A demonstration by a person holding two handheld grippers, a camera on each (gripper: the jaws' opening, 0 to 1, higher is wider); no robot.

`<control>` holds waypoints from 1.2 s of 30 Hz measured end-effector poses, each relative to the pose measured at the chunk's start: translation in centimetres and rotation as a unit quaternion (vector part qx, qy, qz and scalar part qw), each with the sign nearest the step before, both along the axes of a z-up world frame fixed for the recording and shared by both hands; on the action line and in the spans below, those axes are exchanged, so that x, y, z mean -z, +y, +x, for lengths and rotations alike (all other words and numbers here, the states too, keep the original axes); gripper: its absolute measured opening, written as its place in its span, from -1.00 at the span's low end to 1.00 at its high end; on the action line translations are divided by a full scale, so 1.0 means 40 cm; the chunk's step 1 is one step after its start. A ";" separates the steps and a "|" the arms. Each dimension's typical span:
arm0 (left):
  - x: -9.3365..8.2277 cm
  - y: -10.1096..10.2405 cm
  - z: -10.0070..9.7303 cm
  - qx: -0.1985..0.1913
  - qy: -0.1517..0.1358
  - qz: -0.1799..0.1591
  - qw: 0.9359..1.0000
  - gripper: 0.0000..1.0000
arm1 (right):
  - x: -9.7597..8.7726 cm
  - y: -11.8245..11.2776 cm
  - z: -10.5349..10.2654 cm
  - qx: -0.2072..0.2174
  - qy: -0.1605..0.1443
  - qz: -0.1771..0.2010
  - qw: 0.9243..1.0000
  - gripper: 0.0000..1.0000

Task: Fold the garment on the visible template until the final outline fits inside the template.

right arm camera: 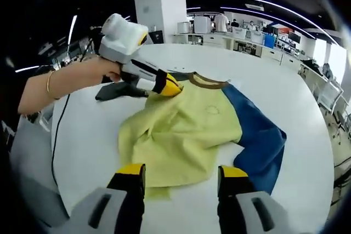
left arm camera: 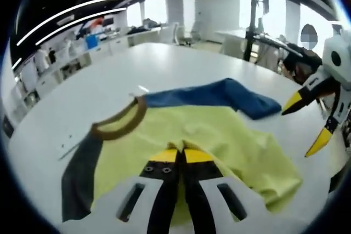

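1. On the white table [right arm camera: 307, 108] lies the garment [right arm camera: 186, 130], a yellow-green shirt with a brown collar [right arm camera: 207, 82], one blue sleeve [right arm camera: 258, 135] and one dark grey sleeve [right arm camera: 112, 91]; its body is rumpled and partly doubled over itself.
2. Relative to the collar, in the right gripper view: the body runs from the collar toward the camera, so the long axis of the trunk lies collar-to-hem, collar at the far end; the blue sleeve runs down the right side of the body, bent back toward the hem; the grey sleeve points away to the left of the collar.
3. Relative to the collar, in the left gripper view: the collar [left arm camera: 122, 120] sits left of the yellow body [left arm camera: 219, 135]; the blue sleeve [left arm camera: 219, 96] stretches away from the collar to the right, across the table [left arm camera: 164, 64]; the grey sleeve [left arm camera: 79, 179] extends from below the collar toward the camera.
4. Left gripper [left arm camera: 181, 154]: jaws pressed together with yellow cloth between their tips, just beside the collar; in the right gripper view this gripper [right arm camera: 167, 84], held by a hand [right arm camera: 104, 69] with a bracelet, pinches the shirt's shoulder just left of the collar.
5. Right gripper [right arm camera: 182, 173]: jaws wide apart, holding nothing, poised over the hem end, opposite the collar; in the left gripper view its yellow tips [left arm camera: 307, 121] stand spread beyond the blue sleeve's end.
6. No template outline can be made out beside the shirt.
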State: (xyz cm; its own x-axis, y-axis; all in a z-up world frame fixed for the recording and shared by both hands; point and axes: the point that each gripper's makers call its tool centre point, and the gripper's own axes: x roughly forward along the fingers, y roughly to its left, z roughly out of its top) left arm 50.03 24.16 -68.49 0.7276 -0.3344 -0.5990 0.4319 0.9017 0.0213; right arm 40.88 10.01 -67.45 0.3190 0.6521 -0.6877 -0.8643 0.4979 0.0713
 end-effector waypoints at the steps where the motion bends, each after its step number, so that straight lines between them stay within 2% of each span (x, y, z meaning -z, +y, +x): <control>1: 0.006 -0.001 0.003 0.000 0.002 0.000 1.000 -1.00 | 0.002 -0.001 0.001 0.001 0.000 0.000 1.000 0.02; 10: 0.061 -0.002 0.021 -0.001 0.013 0.012 1.000 -1.00 | 0.024 -0.005 0.002 0.006 0.008 -0.003 1.000 0.02; 17: 0.078 -0.003 0.019 0.003 0.016 0.027 1.000 -1.00 | 0.028 -0.010 0.004 0.010 0.006 -0.006 1.000 0.02; 21: 0.071 0.000 0.018 0.002 0.008 0.034 0.999 -0.97 | 0.028 -0.012 0.004 0.015 0.006 -0.005 1.000 0.02; 23: 0.056 0.000 0.013 -0.014 0.014 0.017 1.000 -0.91 | 0.029 -0.014 0.003 0.016 0.007 -0.007 1.000 0.02; 26: 0.028 0.001 0.016 -0.016 -0.002 0.010 1.000 -0.68 | 0.030 -0.019 0.003 0.017 0.005 -0.010 1.000 0.02; 29: -0.001 0.002 0.005 -0.012 -0.006 0.006 1.000 -0.54 | 0.029 -0.022 0.002 0.021 0.005 -0.009 1.000 0.01; 31: -0.019 0.004 -0.006 -0.010 -0.010 0.000 1.000 -0.36 | 0.027 -0.022 -0.001 0.024 0.006 -0.006 1.000 0.01; 33: -0.038 0.016 -0.021 -0.013 -0.012 -0.004 1.000 -0.30 | 0.024 -0.023 -0.007 0.025 0.007 -0.003 1.000 0.01; 36: -0.066 0.042 -0.055 -0.017 -0.018 -0.001 1.000 -0.34 | 0.021 -0.024 -0.013 0.025 0.007 -0.001 1.000 0.01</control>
State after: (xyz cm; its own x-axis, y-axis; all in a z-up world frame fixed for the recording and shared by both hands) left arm 47.81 25.86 -65.84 0.7597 -0.3102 -0.5716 0.4000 0.9159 0.0344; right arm 40.38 9.05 -68.30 0.3412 0.6338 -0.6942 -0.8369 0.5410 0.0826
